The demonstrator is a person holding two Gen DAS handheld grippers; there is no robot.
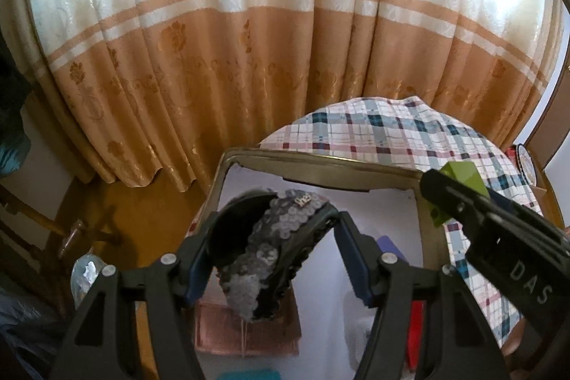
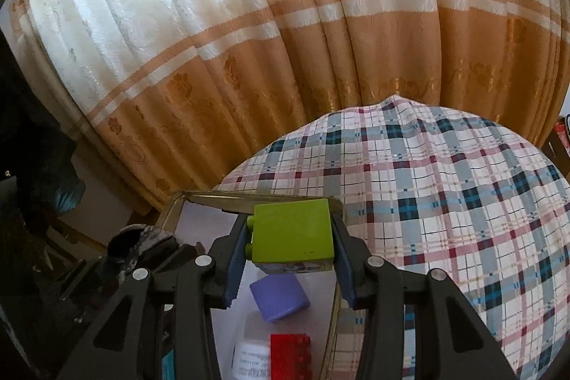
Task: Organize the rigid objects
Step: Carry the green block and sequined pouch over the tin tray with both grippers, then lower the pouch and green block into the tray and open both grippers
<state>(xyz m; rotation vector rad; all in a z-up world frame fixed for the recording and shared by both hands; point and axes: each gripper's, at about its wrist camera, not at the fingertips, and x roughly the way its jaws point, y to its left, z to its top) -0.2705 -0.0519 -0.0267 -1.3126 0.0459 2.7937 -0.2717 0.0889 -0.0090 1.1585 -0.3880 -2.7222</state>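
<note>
My left gripper (image 1: 276,237) is shut on a black headband covered in silver sequins (image 1: 274,234) and holds it above a gold-rimmed tray (image 1: 320,162) with a white floor. My right gripper (image 2: 288,255) is shut on a lime green toy block (image 2: 292,234) and holds it over the tray's right part (image 2: 199,196). The right gripper and its green block also show at the right of the left wrist view (image 1: 459,177). The headband shows at the left of the right wrist view (image 2: 139,237).
In the tray lie a purple block (image 2: 279,296), a red studded brick (image 2: 290,357), a white labelled container (image 2: 251,357), a pink cloth-like item (image 1: 245,330) and a teal item (image 1: 245,374). The tray rests on a plaid cloth (image 2: 445,202). Curtains (image 1: 249,41) hang behind.
</note>
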